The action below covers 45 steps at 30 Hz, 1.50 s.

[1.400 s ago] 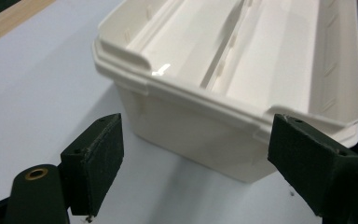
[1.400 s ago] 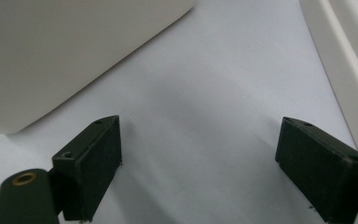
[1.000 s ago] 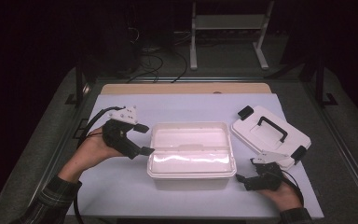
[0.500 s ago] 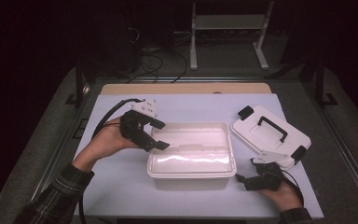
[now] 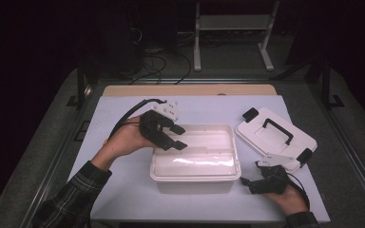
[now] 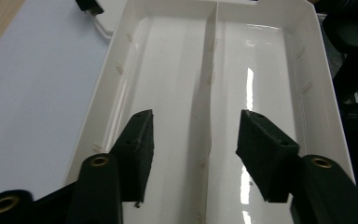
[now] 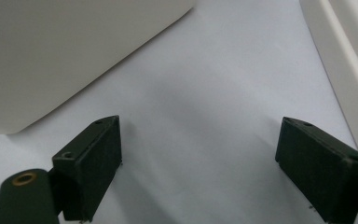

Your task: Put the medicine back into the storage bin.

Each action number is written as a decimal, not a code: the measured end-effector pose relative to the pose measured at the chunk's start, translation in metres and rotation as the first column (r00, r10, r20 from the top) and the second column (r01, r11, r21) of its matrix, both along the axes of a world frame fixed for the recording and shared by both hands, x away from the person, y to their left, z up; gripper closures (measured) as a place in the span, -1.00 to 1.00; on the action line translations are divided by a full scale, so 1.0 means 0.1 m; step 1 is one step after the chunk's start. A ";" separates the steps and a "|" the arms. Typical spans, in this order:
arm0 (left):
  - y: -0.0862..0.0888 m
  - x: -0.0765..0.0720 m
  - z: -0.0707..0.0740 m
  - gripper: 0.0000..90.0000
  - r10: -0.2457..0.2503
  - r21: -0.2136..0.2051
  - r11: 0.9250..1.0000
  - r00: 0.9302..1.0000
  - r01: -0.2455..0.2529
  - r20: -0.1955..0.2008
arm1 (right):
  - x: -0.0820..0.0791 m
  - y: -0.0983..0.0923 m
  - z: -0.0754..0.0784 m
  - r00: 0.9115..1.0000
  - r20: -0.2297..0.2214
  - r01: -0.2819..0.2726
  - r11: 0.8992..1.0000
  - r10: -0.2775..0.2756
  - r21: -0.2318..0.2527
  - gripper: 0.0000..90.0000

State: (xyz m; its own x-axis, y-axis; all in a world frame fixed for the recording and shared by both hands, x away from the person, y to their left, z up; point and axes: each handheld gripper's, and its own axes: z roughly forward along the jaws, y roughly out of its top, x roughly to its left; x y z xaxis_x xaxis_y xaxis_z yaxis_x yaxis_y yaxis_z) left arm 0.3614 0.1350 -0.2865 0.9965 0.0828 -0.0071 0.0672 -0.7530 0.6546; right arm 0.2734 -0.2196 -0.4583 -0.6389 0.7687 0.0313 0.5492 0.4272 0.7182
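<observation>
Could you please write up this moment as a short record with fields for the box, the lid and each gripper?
box: white box, open, mid-table, a divider down its middle, nothing visible inside
lid: lid with black handle, flat on the table right of the box
left gripper: left gripper above the box's left end, jaws apart and just closing, nothing between them
right gripper: right gripper low by the box's right front corner, open, holding nothing
</observation>
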 end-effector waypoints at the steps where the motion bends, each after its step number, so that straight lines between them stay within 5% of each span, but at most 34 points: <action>1: -0.03 0.00 0.00 0.08 -0.002 0.011 1.000 1.000 0.002 -0.004 | 0.00 0.00 0.00 1.000 0.000 0.000 1.000 0.000 0.000 -0.70; 14: -0.34 0.03 -0.07 0.42 -0.037 0.147 0.988 0.999 0.041 -0.031 | 0.00 0.00 0.00 1.000 0.000 0.000 1.000 0.000 0.000 -0.70; 27: -0.60 0.03 -0.18 0.69 -0.065 0.265 0.961 0.997 0.077 -0.052 | 0.00 0.00 0.00 1.000 0.001 0.000 1.000 0.000 0.000 -0.70; 37: -0.69 0.03 -0.21 0.95 -0.075 0.327 0.940 0.995 0.092 -0.065 | 0.00 0.00 0.00 1.000 0.001 0.000 1.000 0.000 0.000 -0.70; 45: -0.71 0.02 -0.20 0.97 -0.062 0.334 0.939 0.995 0.084 -0.074 | 0.00 0.00 0.00 1.000 0.000 0.000 1.000 0.000 0.000 -0.70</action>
State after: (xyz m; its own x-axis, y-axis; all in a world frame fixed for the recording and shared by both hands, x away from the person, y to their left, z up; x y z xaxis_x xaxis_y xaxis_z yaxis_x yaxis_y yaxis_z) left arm 0.3637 0.0643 -0.3064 0.9984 0.0179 -0.0533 0.0358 -0.9328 0.3586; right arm 0.2735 -0.2196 -0.4583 -0.6390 0.7685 0.0314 0.5490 0.4271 0.7185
